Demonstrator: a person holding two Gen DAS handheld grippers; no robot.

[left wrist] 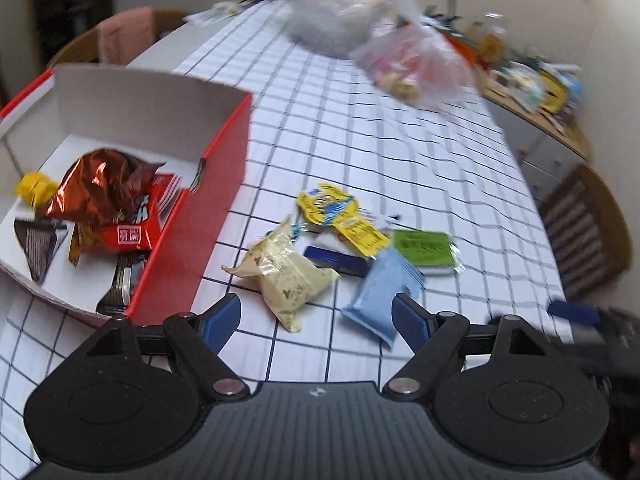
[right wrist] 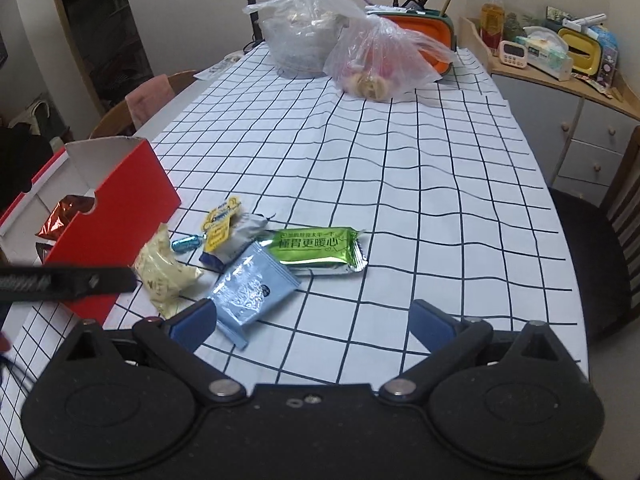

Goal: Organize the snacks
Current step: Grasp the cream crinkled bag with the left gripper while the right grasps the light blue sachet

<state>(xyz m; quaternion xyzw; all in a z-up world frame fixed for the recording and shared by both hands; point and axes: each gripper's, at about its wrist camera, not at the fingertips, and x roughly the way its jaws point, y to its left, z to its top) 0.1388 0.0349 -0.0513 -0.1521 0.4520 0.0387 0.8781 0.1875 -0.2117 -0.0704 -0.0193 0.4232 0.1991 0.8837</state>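
1. A small heap of loose snacks is seen on the checked cloth of the bench (right wrist: pixel 400 152), just beside the red box (right wrist: pixel 132 184): a cream packet (left wrist: pixel 280 276), a pale blue sachet (right wrist: pixel 250 292), a green bar wrapper (right wrist: pixel 320 250), a yellow sachet (left wrist: pixel 336 214) and a dark blue and white packet (right wrist: pixel 236 244).
2. The pale blue sachet is overlapped on one edge by the green bar wrapper; the yellow sachet lies on top of the dark blue and white packet.
3. Inside the red box, which stands open, a crumpled copper foil bag (left wrist: pixel 100 184), a red packet (left wrist: pixel 132 232), a yellow wrapped sweet (left wrist: pixel 34 188) and dark striped wrappers (left wrist: pixel 38 244) are already gathered.
4. The left claw (left wrist: pixel 316 316) is held above the cream packet and the pale blue sachet, its blue pads spread wide apart with nothing gripped.
5. The right claw (right wrist: pixel 312 320) is likewise spread wide and empty, with the pale blue sachet just ahead of its left pad.
6. At the far end of the bench two clear plastic bags (right wrist: pixel 340 40) with contents are set side by side, an orange tub (right wrist: pixel 432 28) behind them.
7. Chairs are seen at either side, and a cluttered cabinet top (right wrist: pixel 560 68) beyond the bench.
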